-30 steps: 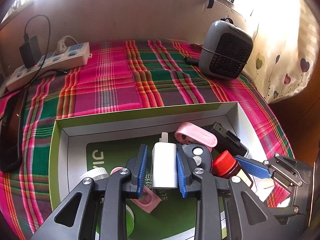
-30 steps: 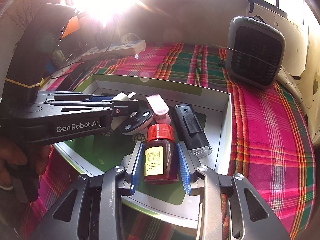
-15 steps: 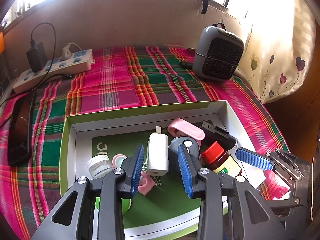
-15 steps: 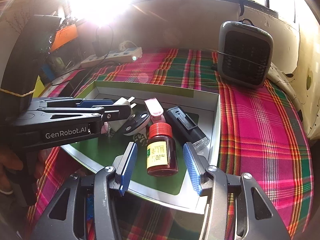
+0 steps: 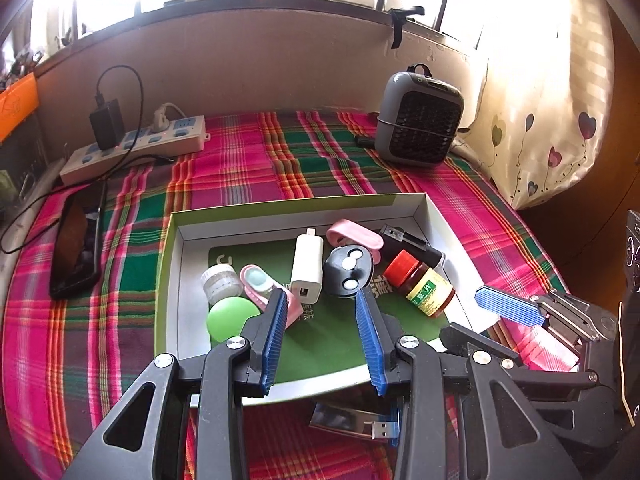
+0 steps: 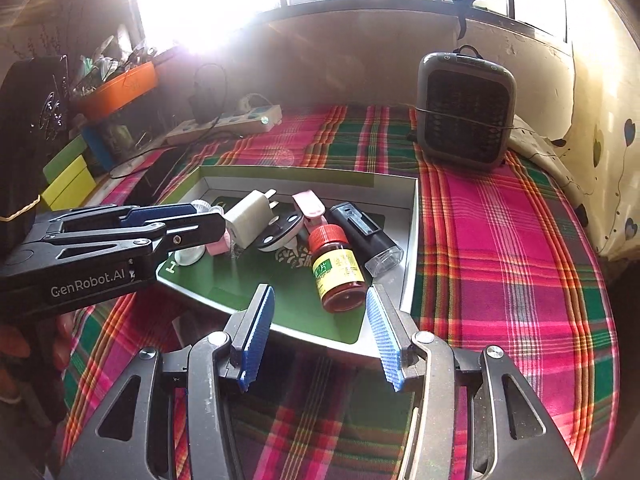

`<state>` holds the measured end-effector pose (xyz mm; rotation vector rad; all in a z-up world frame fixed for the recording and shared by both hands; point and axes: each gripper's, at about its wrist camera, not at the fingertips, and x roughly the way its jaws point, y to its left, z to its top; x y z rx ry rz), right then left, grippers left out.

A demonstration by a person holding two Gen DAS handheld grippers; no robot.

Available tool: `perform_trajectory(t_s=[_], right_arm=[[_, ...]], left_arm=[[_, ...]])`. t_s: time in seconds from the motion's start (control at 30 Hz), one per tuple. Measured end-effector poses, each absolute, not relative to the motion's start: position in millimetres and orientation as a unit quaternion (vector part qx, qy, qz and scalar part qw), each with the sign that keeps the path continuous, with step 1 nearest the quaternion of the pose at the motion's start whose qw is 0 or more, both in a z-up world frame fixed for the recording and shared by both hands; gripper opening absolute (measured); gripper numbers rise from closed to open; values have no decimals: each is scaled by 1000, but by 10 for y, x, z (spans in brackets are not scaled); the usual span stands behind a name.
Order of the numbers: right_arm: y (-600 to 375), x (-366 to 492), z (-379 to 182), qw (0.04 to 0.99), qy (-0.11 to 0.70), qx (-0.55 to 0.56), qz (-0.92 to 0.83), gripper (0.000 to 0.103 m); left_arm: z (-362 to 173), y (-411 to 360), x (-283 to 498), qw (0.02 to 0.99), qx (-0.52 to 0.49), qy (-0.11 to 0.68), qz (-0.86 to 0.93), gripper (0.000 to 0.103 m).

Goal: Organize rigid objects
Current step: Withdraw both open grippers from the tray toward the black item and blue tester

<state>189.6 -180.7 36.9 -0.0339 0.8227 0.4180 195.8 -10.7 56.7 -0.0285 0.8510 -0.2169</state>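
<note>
While angled down over the box [image 5: 280,204], left gripper [image 5: 322,338] and right gripper [image 6: 318,336] both gaping, holding nothing; inside: one charger [image 5: 307,266], one bottle [image 5: 420,284], two pink clips [image 5: 354,234].

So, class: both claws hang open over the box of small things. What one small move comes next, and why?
Probably bring the left claw back down toward the USB stick, which lies on the plaid cloth outside the box. Both claws, the right claw too, have just been opening and hold nothing.
</note>
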Motion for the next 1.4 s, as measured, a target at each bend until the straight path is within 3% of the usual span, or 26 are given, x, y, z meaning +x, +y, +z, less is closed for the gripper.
perform_trajectory(t_s=[0.7,1.4], right_arm=[[-1739,1475,276,882,411,-21,228,49],[-1404,1409,264,874,416,-28,249,49]], left_arm=[[480,325,1312,910,-57,404,-66,35],[221,491,1174,895,-83,431,-83,35]])
